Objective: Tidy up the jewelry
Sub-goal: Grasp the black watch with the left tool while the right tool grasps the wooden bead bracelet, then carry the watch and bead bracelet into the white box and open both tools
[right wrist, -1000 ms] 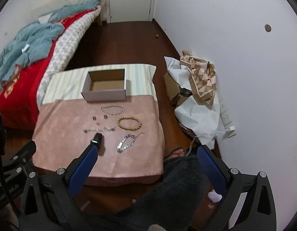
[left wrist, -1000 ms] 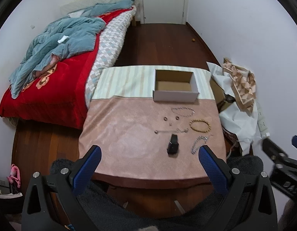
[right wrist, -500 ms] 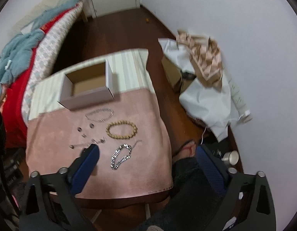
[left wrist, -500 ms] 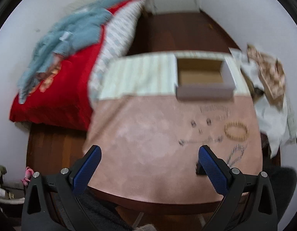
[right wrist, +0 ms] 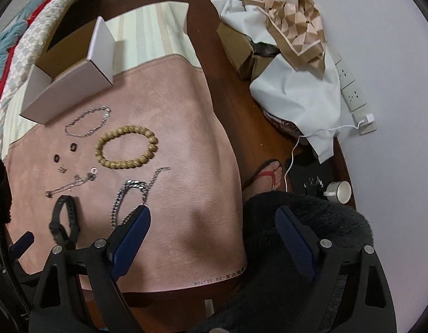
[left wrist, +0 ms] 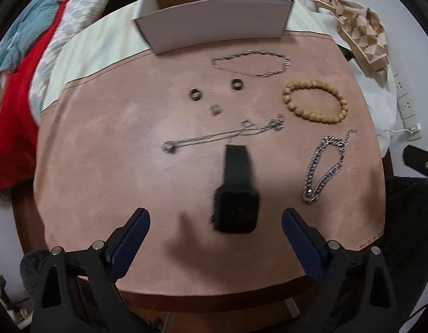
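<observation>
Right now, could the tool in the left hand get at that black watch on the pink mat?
Probably yes. The left tool is open, the black watch lies between its fingers, and nothing covers it on the pink mat.

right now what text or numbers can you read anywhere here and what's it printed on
"80x120 PZ-": printed along the near edge of the pink table mat, at; the characters after it are too blurred to read.
The same print on the mat in the left wrist view: too blurred to read.
Black watch, white box: no text visible.
</observation>
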Motion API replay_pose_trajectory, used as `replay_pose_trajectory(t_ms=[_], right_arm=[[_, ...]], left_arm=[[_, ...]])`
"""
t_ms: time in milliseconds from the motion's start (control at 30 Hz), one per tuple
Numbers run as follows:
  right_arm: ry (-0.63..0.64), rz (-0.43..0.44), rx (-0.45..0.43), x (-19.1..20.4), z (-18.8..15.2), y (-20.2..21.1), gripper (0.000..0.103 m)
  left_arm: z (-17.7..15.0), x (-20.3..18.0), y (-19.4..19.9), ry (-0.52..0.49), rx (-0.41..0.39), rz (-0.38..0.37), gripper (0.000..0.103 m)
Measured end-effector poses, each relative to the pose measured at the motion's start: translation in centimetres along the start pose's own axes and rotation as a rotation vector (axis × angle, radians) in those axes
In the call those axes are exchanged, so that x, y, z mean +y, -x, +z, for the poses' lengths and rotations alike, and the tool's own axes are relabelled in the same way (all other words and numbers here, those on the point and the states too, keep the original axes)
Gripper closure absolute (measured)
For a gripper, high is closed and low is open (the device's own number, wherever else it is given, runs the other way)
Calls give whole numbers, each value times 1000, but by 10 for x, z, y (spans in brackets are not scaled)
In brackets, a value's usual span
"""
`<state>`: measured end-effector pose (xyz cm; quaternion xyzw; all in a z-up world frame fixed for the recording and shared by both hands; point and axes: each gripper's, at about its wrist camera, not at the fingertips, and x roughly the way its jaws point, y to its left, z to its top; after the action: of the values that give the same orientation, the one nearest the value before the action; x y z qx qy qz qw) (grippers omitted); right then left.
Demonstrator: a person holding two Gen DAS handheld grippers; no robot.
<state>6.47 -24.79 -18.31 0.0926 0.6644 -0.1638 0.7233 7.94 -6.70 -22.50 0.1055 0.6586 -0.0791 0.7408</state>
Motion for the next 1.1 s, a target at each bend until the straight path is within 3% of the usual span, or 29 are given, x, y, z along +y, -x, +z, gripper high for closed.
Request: replay_pose_trajectory(t_ms=[100, 167, 233, 367, 500, 667, 767, 833, 867, 900, 1100], right_arm=[[-3, 7, 16, 1, 1, -6, 10], [-1, 14, 19, 2, 3, -8, 10], [3, 22, 16, 4, 5, -9, 10], [4, 59, -1, 10, 16, -11, 11], [2, 94, -33, 21, 35, -22, 32], [0, 124, -19, 37, 55, -47, 44], [42, 114, 25, 52, 57, -65, 62], [101, 74, -7, 64, 54, -63, 73], [119, 58, -17, 68, 54, -62, 88], [126, 64, -23, 71, 54, -61, 93], [104, 133, -49, 72, 53, -44, 94]], left_arm=[[4, -7, -9, -27, 5, -5, 36], [6, -9, -17, -35, 20, -13, 72], [9, -6, -18, -29, 15, -25, 72], [18, 3, -2, -25, -68, 6, 72], [33, 16, 1, -6, -117, 59, 72], [47, 32, -3, 38, -145, 97, 72], [50, 33, -6, 50, -153, 113, 72], [53, 33, -7, 57, -155, 115, 72], [55, 34, -6, 59, -155, 116, 72], [56, 34, -5, 61, -157, 115, 72], [62, 38, 5, 79, -170, 98, 72]])
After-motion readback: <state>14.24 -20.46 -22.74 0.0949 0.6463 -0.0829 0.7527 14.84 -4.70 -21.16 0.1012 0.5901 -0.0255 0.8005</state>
